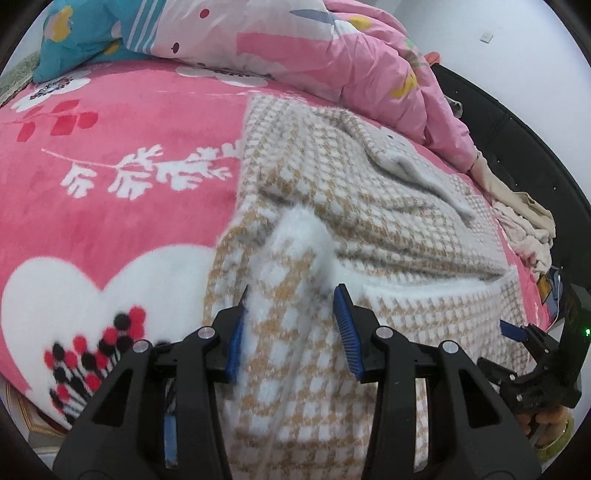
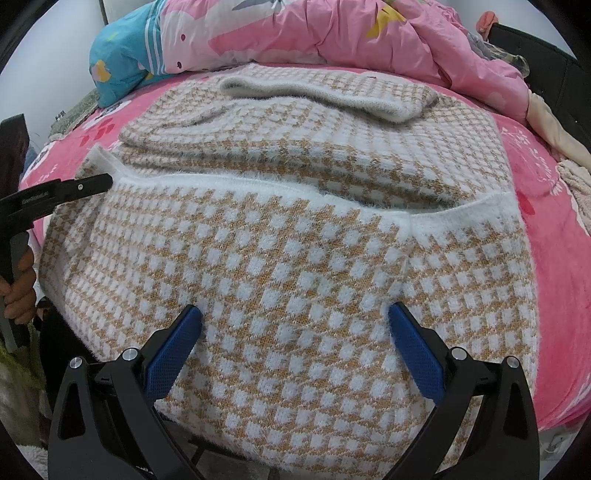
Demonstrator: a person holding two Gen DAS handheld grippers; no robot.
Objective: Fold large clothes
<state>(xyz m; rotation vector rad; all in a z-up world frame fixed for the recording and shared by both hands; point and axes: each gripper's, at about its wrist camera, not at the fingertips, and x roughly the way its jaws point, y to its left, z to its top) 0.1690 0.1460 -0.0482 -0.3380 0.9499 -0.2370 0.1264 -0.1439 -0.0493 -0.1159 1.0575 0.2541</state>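
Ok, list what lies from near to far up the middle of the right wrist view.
Right gripper → checked sweater → its white-trimmed hem → folded sleeve → pink quilt.

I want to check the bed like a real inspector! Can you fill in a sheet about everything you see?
Surface: pink blanket with a white heart, on a bed.
Job's things: checked fuzzy sweater, partly folded.
Clutter: pink quilt, blue pillow, beige clothes at the edge.
Grippers: left gripper has a sweater fold between its pads; right gripper is open over the sweater.
Cables: nothing seen.
Surroundings: white wall, dark bed frame.
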